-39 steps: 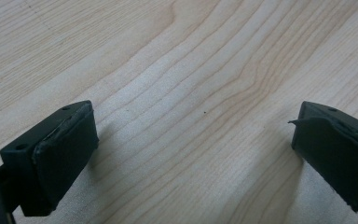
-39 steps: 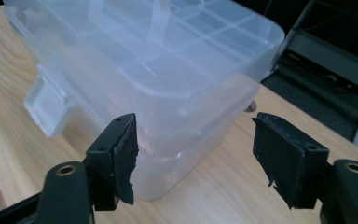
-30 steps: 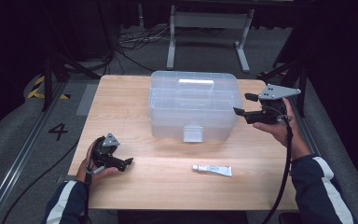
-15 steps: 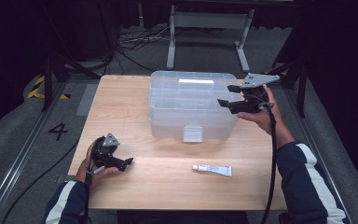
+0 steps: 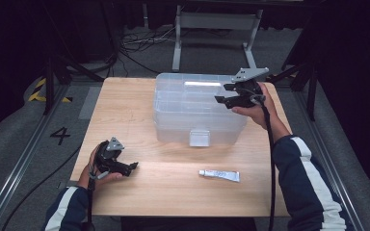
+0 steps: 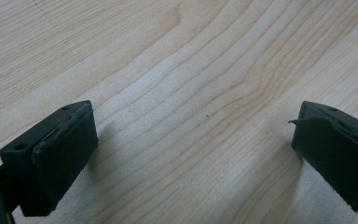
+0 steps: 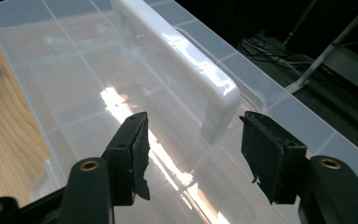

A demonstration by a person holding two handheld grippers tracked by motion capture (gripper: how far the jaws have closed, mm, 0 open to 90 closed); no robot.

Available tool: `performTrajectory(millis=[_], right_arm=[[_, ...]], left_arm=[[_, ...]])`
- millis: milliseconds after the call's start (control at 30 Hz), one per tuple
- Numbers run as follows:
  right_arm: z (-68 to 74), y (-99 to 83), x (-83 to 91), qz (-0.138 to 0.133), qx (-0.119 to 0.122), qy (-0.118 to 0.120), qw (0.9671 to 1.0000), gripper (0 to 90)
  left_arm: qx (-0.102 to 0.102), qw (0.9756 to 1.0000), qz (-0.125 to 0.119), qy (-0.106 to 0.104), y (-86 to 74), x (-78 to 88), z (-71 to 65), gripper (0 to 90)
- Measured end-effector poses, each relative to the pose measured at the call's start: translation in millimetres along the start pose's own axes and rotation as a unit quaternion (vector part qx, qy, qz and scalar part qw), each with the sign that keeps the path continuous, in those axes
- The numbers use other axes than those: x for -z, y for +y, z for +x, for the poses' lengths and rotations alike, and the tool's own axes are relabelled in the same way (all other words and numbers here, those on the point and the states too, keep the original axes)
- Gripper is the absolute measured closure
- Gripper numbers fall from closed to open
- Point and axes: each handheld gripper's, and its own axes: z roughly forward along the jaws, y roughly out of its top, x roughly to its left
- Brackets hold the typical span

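Note:
A clear plastic storage box (image 5: pixel 173 113) with a closed lid and a front latch (image 5: pixel 200 137) stands at the back middle of the wooden table (image 5: pixel 125 110). My right gripper (image 5: pixel 225 95) hovers over the box's right end; its jaws have just been closing and stand apart with nothing between them. In the right gripper view the jaws (image 7: pixel 193 149) point at the near end of the lid's white handle (image 7: pixel 186 60). My left gripper (image 5: pixel 131 167) rests open near the table's front left, and the left gripper view has bare wood (image 6: pixel 191 93) between its pads.
A small white tube (image 5: pixel 219 175) lies on the table in front of the box, toward the right. Dark floor, cables and a metal stand (image 5: pixel 212 21) lie beyond the far edge. A floor mark "4" (image 5: pixel 60 135) sits left of the table.
My right gripper has moved left from beside the box's right end to above its lid, and its jaws have narrowed. The left gripper has stayed in place.

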Motion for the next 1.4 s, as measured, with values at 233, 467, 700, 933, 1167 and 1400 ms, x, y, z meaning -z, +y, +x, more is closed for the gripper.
performTrajectory(millis=[233, 467, 700, 933, 1167, 1400], right_arm=[[-2.4, 10.8, -10.7, 0.019, 0.013, -0.028, 0.9993, 49.4], [-8.0, 10.5, -18.2, 0.019, 0.019, -0.016, 0.9995, 61.8], [-10.7, 8.6, -21.4, 0.024, 0.025, -0.015, 0.9993, 73.5], [-9.9, 8.8, -24.7, 0.025, 0.018, -0.017, 0.9994, 73.6], [-6.0, 10.2, -25.1, 0.031, 0.016, -0.028, 0.999, 73.9], [0.6, 8.4, -19.9, 0.034, 0.021, -0.026, 0.9989, 74.3]], left_arm=[[-0.001, 1.0, 0.0, 0.0, 1.6, -1.3, 0.8, 0.2], [-0.013, 0.9995, 0.0, -0.029, 30.3, -18.5, 5.3, 13.1], [-0.038, 0.9922, -0.076, -0.092, 84.2, -37.0, -6.6, 18.3], [-0.044, 0.9926, -0.104, -0.046, 108.5, -45.0, -18.2, 15.8], [-0.03, 0.9937, -0.1, -0.041, 113.7, -46.0, -19.1, 14.6], [-0.037, 0.9943, -0.097, -0.024, 109.8, -34.4, -29.3, 16.4]])
